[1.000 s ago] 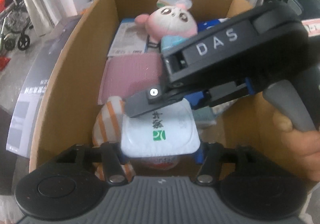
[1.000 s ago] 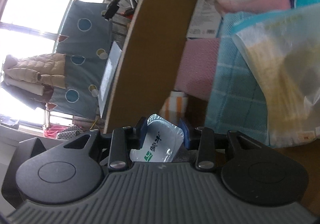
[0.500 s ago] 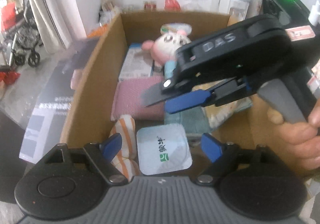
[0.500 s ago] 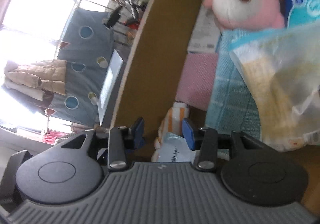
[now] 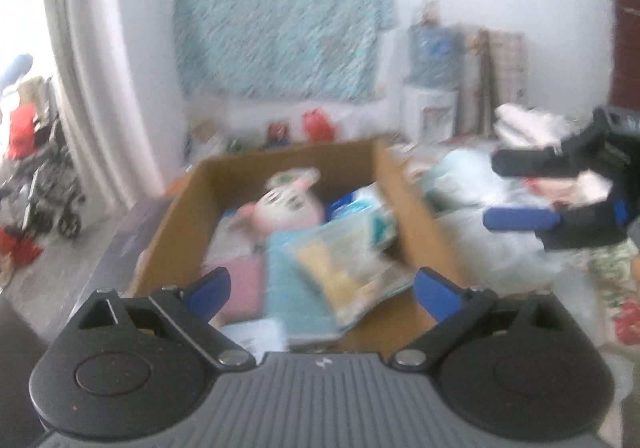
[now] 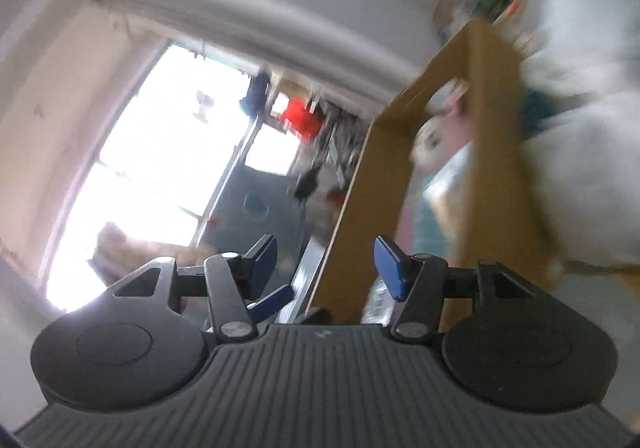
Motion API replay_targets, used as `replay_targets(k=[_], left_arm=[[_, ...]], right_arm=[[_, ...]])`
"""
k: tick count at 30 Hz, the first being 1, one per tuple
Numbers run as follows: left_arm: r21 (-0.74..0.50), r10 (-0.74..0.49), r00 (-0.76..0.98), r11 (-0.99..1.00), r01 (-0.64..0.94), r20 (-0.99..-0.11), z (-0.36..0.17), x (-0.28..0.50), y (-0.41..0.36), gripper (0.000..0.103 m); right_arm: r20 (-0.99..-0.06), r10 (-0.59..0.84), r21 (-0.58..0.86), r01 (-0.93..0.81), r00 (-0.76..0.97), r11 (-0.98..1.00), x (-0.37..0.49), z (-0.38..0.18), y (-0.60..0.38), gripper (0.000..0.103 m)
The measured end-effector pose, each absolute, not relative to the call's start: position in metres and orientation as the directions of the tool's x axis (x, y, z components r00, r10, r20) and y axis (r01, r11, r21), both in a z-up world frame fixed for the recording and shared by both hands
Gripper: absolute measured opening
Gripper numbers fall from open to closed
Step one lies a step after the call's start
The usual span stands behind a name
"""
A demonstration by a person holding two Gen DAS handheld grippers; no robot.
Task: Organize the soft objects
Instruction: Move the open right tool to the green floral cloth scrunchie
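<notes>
1. At nine o'clock in the left wrist view, a grey stroller [image 5: 52, 187] stands on the floor beside a pale curtain [image 5: 100, 87].
2. Centre frame, the cardboard box [image 5: 176, 232] sits open, packed with soft goods: a pink plush toy [image 5: 280, 207] toward twelve o'clock, a pink cloth [image 5: 244, 288] at its near left, a teal towel [image 5: 288, 300] under a clear bagged yellow item [image 5: 344, 268].
3. At six o'clock, the left claw [image 5: 320, 294] has just been opening; its blue pads stand wide apart with nothing pressed between them, a white packet [image 5: 256, 332] lying below.
4. At three o'clock, the right claw [image 5: 504, 189] hangs outside the box over blurred white bags [image 5: 472, 183], its jaws having just been opening, empty.
5. Heavy motion blur hides finer detail.
</notes>
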State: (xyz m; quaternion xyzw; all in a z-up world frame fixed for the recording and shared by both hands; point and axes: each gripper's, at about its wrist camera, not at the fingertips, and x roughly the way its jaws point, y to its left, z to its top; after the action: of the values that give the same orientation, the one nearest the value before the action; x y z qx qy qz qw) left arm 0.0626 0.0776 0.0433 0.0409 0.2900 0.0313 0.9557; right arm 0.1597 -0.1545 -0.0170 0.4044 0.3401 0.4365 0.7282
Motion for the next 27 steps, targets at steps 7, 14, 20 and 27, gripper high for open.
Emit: replay_targets(k=[7,14,20,27], left_arm=[[0.048,-0.138,0.833,0.980,0.193,-0.536,0.043,0.056,-0.004,0.100],[0.002,-0.315,0.756,0.922,0.387,-0.574,0.018,0.060,-0.082,0.100],[0.036,-0.345,0.713,0.887,0.460,-0.610,-0.007,0.073,-0.135,0.100],[0.079,-0.333,0.710,0.874,0.479,-0.621,-0.036,0.097,-0.162,0.099]], right_arm=[[-0.126,0.789,0.885,-0.291,0.601,0.363,0.106,-0.035,-0.244,0.059],[-0.128,0.681,0.879,-0.236,0.721,0.415,0.073,-0.049,-0.303,0.061],[-0.149,0.596,0.872,-0.180,0.789,0.456,0.060,-0.065,-0.342,0.062],[-0.197,0.517,0.852,-0.116,0.833,0.511,0.061,-0.080,-0.363,0.062]])
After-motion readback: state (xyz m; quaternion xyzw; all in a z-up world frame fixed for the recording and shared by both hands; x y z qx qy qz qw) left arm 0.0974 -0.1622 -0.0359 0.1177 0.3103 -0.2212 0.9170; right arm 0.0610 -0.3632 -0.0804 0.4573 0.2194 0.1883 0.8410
